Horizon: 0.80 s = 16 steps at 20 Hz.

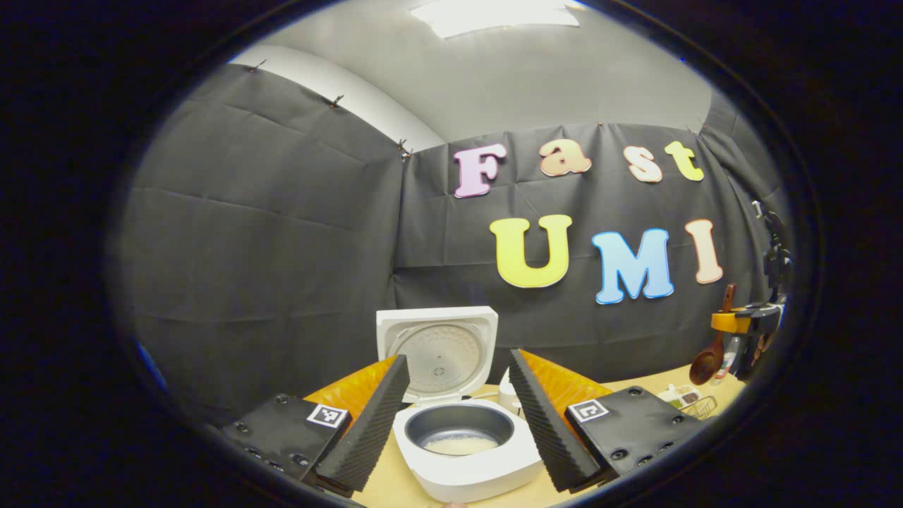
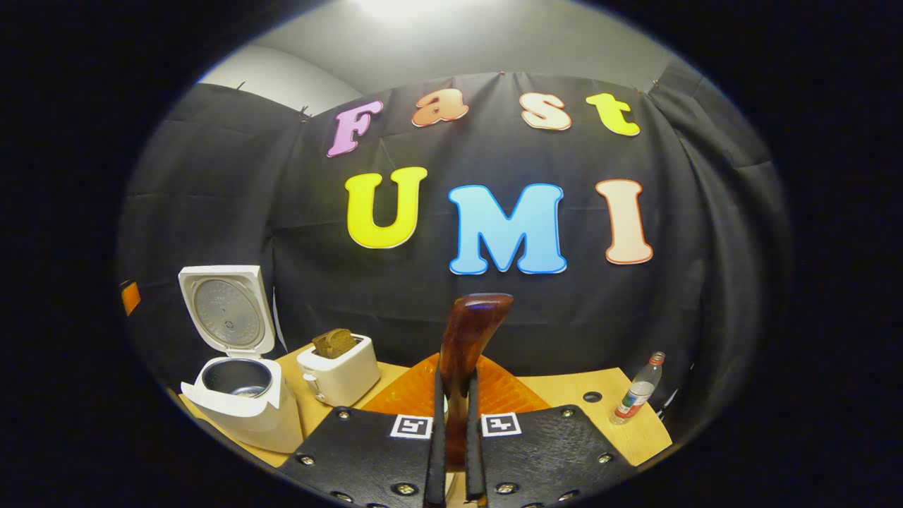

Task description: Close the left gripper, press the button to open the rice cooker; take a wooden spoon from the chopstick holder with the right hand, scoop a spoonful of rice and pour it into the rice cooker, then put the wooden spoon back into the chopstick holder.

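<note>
One light wooden tabletop point(image 2: 564, 395) carries one white rice cooker point(image 1: 465, 451), lid up, rice in its grey pot, directly ahead of the spread left claw point(image 1: 455, 416). One white toaster point(image 2: 340, 375) stands left of the right claw point(image 2: 451, 451), which pinches one dark wooden spoon point(image 2: 469, 331). One plastic bottle point(image 2: 637, 396) stands right.

The left tool point(image 1: 458, 416) has two black fingers point(image 1: 367, 423) faced with ribbed, saw-toothed foam pads, each backed by a translucent orange wedge. Behind them sit flat black textured plates fixed with round dark screws, and each plate carries a small square black-and-white marker near its inner corner. The right tool point(image 2: 451, 430) is built alike: black plates studded with screws, two square markers side by side, thin black fingers point(image 2: 437, 423) and an orange body behind them
</note>
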Motion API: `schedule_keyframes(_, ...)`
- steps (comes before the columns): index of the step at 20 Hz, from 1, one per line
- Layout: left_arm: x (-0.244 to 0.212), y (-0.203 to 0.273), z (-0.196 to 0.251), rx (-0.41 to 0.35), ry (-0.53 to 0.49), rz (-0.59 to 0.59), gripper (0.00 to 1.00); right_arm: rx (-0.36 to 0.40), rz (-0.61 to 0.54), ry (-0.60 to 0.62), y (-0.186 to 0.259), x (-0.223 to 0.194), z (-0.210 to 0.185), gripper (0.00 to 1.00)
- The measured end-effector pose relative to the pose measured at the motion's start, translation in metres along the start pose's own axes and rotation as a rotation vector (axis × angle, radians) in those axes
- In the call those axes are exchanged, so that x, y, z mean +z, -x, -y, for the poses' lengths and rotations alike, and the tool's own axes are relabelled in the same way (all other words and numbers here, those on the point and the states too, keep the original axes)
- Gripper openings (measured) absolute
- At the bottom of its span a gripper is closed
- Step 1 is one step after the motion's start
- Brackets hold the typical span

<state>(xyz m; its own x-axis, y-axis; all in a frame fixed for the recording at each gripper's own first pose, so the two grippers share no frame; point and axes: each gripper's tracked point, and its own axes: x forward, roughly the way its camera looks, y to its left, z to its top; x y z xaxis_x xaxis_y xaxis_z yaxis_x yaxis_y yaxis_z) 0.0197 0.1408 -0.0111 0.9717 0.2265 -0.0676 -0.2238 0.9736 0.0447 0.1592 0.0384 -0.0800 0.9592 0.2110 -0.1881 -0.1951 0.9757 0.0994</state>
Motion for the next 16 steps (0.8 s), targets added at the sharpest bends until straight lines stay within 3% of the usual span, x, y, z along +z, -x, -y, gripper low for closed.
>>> schedule_keyframes(5, 0.003, 0.004, 0.026, -0.021, -0.017, -0.007, 0.92, -0.082, -0.048, -0.038, 0.003, -0.036, 0.052, 0.11)
schedule_keyframes(7, 0.004, 0.007, 0.028, -0.018, -0.034, -0.01, 0.92, -0.104, -0.08, -0.059, 0.002, -0.055, 0.065, 0.11)
schedule_keyframes(8, 0.006, 0.009, 0.029, -0.013, -0.041, -0.01, 0.98, -0.112, -0.098, -0.066, 0.001, -0.066, 0.07, 0.11)
schedule_keyframes(10, 0.009, 0.014, 0.027, -0.003, -0.055, -0.007, 1.0, -0.127, -0.131, -0.08, -0.002, -0.085, 0.075, 0.11)
schedule_keyframes(15, 0.017, 0.024, 0.022, 0.022, -0.091, 0.001, 1.0, -0.166, -0.203, -0.17, -0.003, -0.127, 0.093, 0.11)
schedule_keyframes(16, 0.019, 0.025, 0.02, 0.026, -0.093, 0.003, 0.92, -0.176, -0.215, -0.199, -0.001, -0.135, 0.095, 0.11)
